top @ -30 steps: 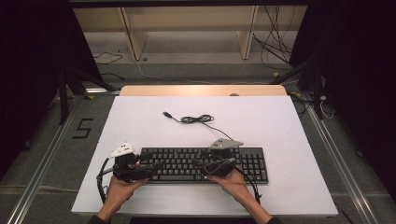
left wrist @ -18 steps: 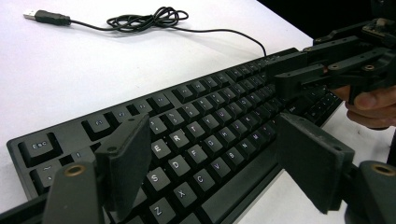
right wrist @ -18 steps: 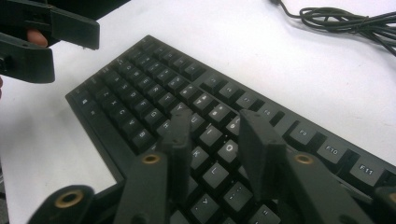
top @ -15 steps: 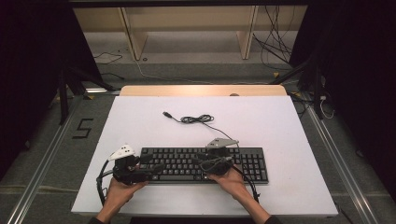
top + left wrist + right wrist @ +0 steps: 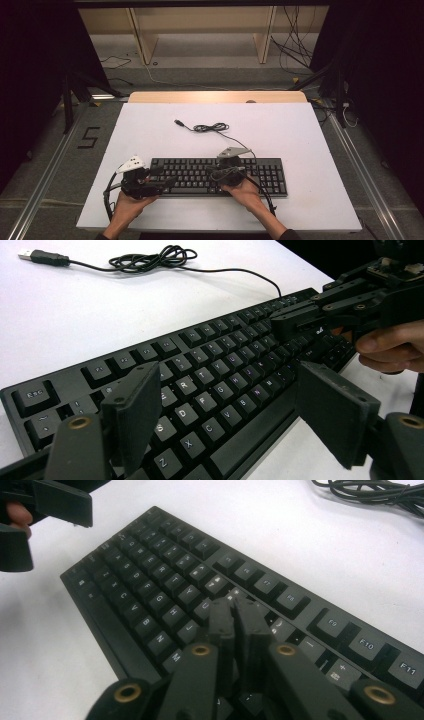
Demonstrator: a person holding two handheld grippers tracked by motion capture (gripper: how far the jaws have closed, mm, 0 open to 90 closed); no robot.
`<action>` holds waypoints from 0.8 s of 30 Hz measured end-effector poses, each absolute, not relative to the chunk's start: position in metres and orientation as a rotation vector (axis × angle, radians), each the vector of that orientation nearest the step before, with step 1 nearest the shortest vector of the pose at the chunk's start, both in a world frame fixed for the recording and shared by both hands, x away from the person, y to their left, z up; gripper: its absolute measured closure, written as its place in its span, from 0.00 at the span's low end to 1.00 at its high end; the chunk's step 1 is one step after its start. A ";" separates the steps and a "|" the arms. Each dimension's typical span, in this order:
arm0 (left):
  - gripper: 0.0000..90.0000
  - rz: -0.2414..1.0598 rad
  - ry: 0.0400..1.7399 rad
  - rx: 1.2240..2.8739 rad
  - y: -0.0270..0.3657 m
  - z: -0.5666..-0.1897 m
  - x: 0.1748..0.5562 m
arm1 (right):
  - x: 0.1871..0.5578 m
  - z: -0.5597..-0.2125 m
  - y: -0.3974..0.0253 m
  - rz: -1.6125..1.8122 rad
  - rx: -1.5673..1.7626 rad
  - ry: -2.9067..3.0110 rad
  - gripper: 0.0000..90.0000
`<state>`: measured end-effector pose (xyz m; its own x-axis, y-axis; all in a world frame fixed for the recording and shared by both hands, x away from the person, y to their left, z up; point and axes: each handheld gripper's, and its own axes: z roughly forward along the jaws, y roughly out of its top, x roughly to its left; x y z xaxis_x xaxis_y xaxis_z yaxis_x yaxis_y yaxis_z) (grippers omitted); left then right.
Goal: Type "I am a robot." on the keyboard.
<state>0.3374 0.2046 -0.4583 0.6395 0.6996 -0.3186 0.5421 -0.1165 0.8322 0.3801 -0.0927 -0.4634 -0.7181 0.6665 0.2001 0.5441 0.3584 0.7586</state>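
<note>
A black keyboard (image 5: 260, 175) lies along the near half of the white table (image 5: 300, 130). Its thin cable (image 5: 211, 128) coils behind it and ends in a loose USB plug (image 5: 178, 122). My left gripper (image 5: 162, 181) is at the keyboard's left end, pointing right. In the left gripper view it (image 5: 232, 415) is open, its jaws spread over the letter keys (image 5: 200, 375) with nothing between them. My right gripper (image 5: 216, 175) is over the keyboard's middle. In the right gripper view it (image 5: 234, 611) is shut on nothing, tips at the keys (image 5: 165, 575); whether they touch, I cannot tell.
Bare white table surface (image 5: 150, 135) surrounds the keyboard on all sides. A wooden strip (image 5: 215, 96) runs along the far edge. Beyond it are shelf legs and loose floor cables (image 5: 295, 55). Metal rails (image 5: 45, 175) flank the table.
My right gripper has slid a little to the left over the keyboard, still shut. The left gripper has hardly moved and stays open.
</note>
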 end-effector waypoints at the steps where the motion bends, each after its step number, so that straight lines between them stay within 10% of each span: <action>1: 0.29 0.183 1.002 1.784 0.204 -0.458 0.337 | 0.380 -0.464 -0.092 1.290 1.112 2.468 0.99; 24: 0.29 0.188 1.003 1.786 0.206 -0.458 0.334 | 0.391 -0.472 -0.085 1.196 1.138 2.490 1.00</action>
<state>0.3336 0.2057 -0.4580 0.6390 0.7020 -0.3146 0.5404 -0.1186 0.8330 0.3905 -0.0855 -0.4717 -0.6994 0.6928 0.1754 0.5699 0.3925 0.7219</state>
